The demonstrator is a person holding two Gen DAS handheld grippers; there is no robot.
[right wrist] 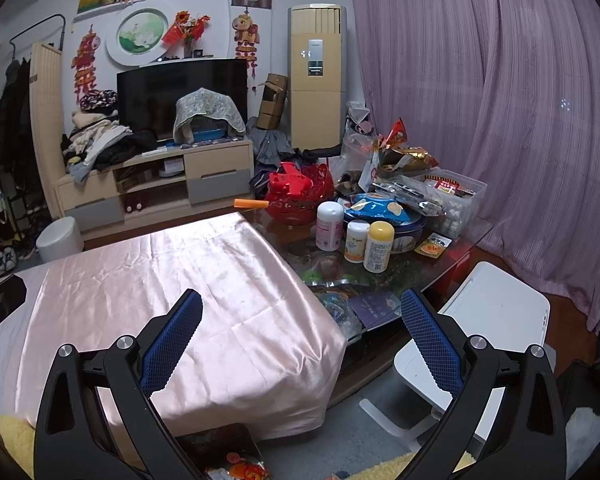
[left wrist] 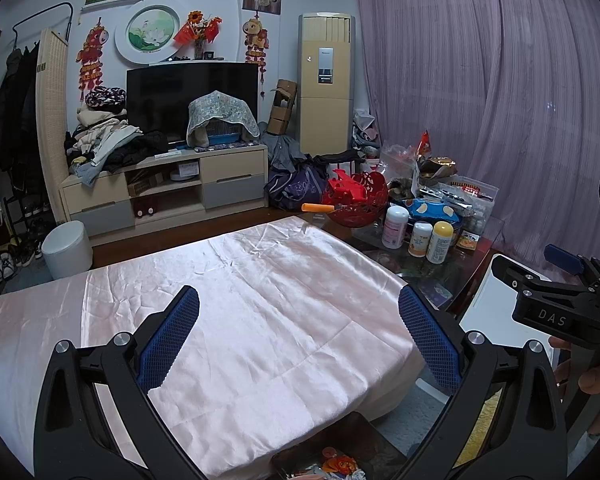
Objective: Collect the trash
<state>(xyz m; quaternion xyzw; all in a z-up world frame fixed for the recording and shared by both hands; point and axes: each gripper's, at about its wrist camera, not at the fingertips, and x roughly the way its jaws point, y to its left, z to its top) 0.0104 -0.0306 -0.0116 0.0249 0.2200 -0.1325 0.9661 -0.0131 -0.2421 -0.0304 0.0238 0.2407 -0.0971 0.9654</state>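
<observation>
My left gripper [left wrist: 299, 300] is open and empty, held above a table covered with a shiny pink cloth [left wrist: 240, 300]. My right gripper [right wrist: 302, 304] is also open and empty, above the cloth's right corner [right wrist: 220, 300]. Its body shows at the right edge of the left wrist view [left wrist: 556, 304]. A dark bag with colourful wrappers [left wrist: 332, 460] lies on the floor just below the table's near edge; it also shows in the right wrist view [right wrist: 228, 460]. A white cylindrical bin [left wrist: 66, 248] stands on the floor at the far left, also seen in the right wrist view [right wrist: 60, 238].
A glass table [right wrist: 380, 280] on the right carries bottles [right wrist: 378, 246], a red basket [right wrist: 300, 196], snack bags [right wrist: 380, 204] and a plastic box [right wrist: 452, 196]. A white stool [right wrist: 480, 332] stands beside it. A TV stand [left wrist: 168, 188] and purple curtains [left wrist: 480, 100] lie behind.
</observation>
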